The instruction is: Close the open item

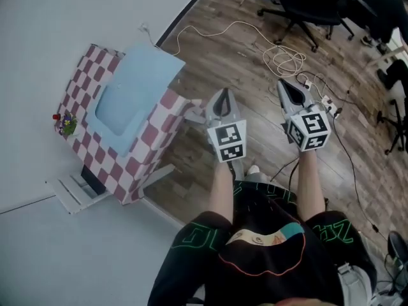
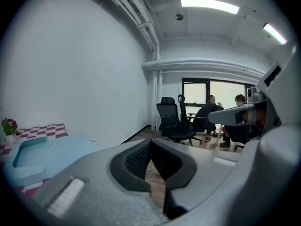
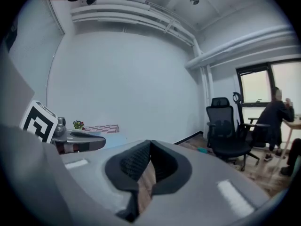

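- The left hand-held gripper [image 1: 221, 99] has its jaws pressed together with nothing between them. Its own view shows only a strip of floor past the dark pads.
- The right hand-held gripper [image 1: 285, 87] is also closed and empty. It is held beside the left one in front of the person's body, above the wooden floor [image 1: 210, 43].
- Neither touches the task's thing. The checkered cabinet [image 1: 143, 148] stands to the left of the left hand-held gripper, near it but apart, against the white wall [image 1: 64, 18].
- The cabinet has a pale blue sink basin [image 1: 127, 101] on top and a small flower pot [image 1: 65, 123] at its far corner.
- A pale slatted panel [image 1: 71, 194] juts out at the cabinet's lower end, and a narrow flap [image 1: 193, 111] sticks out on the side nearest the left hand-held gripper. I cannot tell which of these is the open part.
- As I judge it, the closing has not yet begun, since nothing on the cabinet is being touched or pushed. A hand-held gripper must be brought to the part that stands out, and that part must be pressed flush.
- Farther off, loose cables [image 1: 280, 59] lie on the floor and an office chair [image 1: 306, 8] stands beyond them, well clear of the work.
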Tool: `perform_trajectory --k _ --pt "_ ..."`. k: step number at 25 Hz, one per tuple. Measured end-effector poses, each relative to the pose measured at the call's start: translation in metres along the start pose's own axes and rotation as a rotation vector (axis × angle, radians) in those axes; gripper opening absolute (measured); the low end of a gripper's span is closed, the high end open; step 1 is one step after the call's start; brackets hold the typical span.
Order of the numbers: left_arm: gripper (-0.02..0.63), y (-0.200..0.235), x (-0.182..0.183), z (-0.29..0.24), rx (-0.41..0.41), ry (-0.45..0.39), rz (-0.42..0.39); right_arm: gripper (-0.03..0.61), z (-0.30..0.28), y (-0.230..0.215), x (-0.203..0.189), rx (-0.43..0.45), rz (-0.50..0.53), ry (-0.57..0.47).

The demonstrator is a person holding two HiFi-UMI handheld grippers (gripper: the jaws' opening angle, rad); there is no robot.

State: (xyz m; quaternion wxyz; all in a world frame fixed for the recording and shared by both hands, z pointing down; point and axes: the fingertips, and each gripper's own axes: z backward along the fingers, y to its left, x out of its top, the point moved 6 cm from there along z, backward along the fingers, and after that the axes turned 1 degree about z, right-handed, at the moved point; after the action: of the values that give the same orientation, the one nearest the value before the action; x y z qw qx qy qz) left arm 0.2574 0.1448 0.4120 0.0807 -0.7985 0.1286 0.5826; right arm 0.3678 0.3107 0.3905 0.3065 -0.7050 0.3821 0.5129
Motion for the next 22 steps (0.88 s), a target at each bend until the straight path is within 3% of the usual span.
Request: perform_trajectory --k 8,16,22 --pt "0.008 0.1 -0.027 -0.012 0.177 0.075 0.07 0.003 -0.102 0.063 -0.003 0.191 0.027 0.067" --pt "0.008 0.179 -0.046 -0.012 0.278 0.113 0.146 0.003 -0.18 0.126 0.003 0.328 0.06 0.11" --pt "0.008 0.233 -0.051 -0.018 0.317 0.132 0.195 0.003 -0.226 0.162 0.01 0.368 0.074 0.14"
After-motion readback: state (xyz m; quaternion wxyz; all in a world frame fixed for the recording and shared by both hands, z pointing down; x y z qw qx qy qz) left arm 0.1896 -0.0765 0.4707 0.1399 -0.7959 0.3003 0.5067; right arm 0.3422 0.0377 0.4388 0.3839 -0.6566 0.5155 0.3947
